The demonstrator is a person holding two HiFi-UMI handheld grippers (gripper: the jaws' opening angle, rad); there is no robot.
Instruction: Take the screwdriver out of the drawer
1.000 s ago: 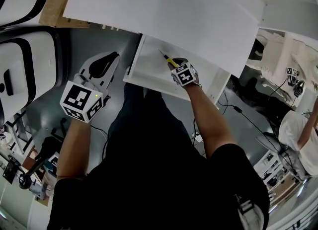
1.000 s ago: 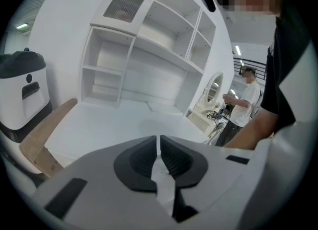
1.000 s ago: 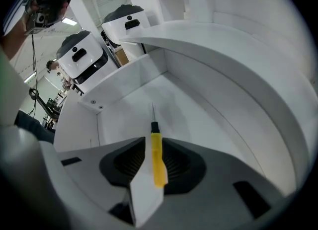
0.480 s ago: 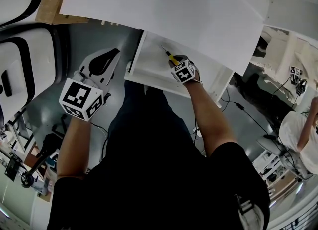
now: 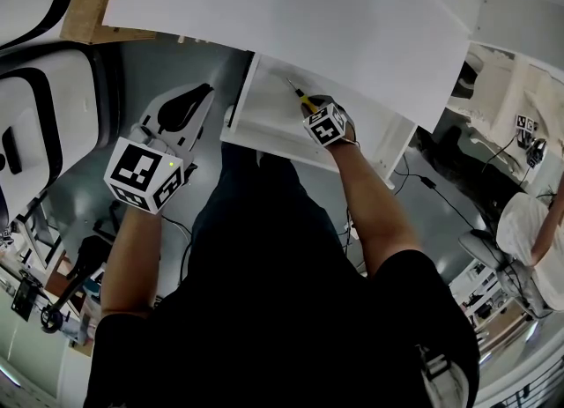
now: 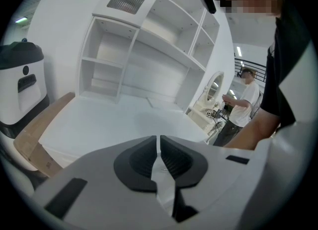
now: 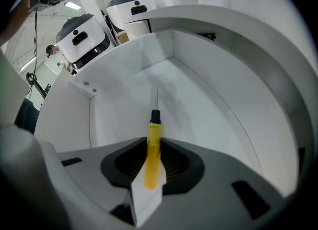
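The screwdriver (image 7: 154, 135), with a yellow handle and a thin metal shaft, lies in the open white drawer (image 5: 264, 144), its tip pointing into the drawer. My right gripper (image 7: 154, 147) points steeply down into the drawer. Its jaws have just been closing with the handle between them, and both pads now lie against it. From the head view the right gripper (image 5: 310, 108) sits over the screwdriver (image 5: 298, 94). My left gripper (image 5: 203, 96) hovers left of the drawer over the floor. In its own view the left gripper (image 6: 159, 142) is shut with nothing in it.
The white desk top (image 5: 291, 18) overhangs the back of the drawer. White and black machines (image 5: 35, 124) stand at the left, beside a cardboard strip (image 5: 97, 1). Cables (image 5: 423, 195) run over the grey floor. Another person (image 5: 529, 230) is at the right.
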